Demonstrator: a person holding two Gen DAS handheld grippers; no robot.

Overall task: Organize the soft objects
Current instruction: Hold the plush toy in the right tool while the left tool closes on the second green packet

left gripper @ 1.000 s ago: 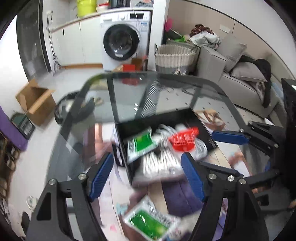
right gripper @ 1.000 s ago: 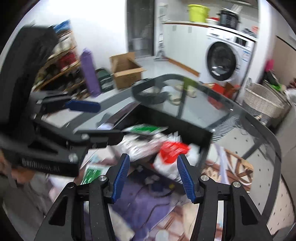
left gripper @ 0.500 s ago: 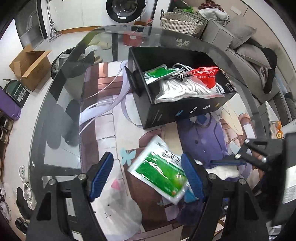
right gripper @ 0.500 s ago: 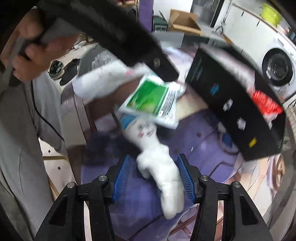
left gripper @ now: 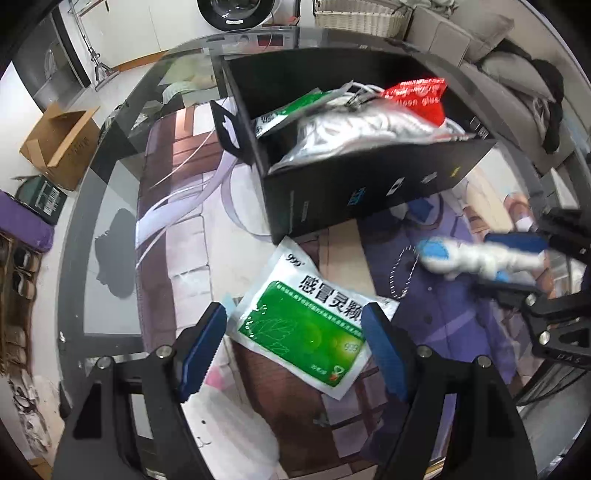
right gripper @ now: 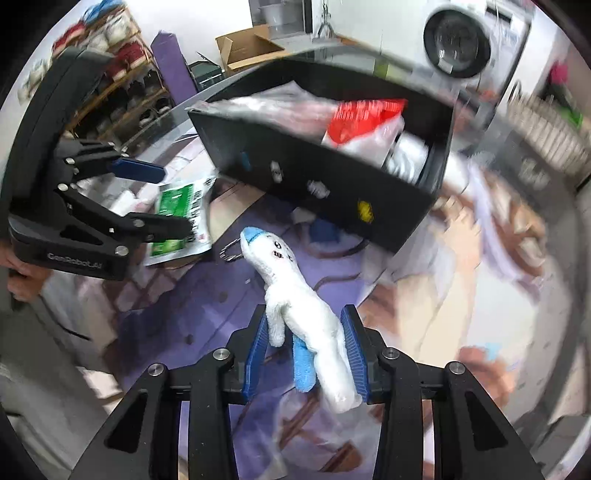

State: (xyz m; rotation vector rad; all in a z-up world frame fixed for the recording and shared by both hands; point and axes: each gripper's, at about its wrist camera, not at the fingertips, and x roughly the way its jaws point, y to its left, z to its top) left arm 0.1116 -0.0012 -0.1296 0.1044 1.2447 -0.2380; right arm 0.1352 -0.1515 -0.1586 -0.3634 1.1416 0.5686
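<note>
My right gripper is shut on a white and blue plush toy, held above the purple mat; it also shows in the left wrist view. My left gripper is open, its fingers on either side of a green and white medicine packet lying on the mat; the packet also shows in the right wrist view. A black box behind holds a red bag, white bags and a green packet.
A printed mat covers the glass table. A cardboard box and shoe racks stand on the floor at left. A washing machine, wicker basket and sofa lie beyond the table.
My right gripper has closed on the plush toy and lifted it off the mat. My left gripper has moved down closer over the green packet.
</note>
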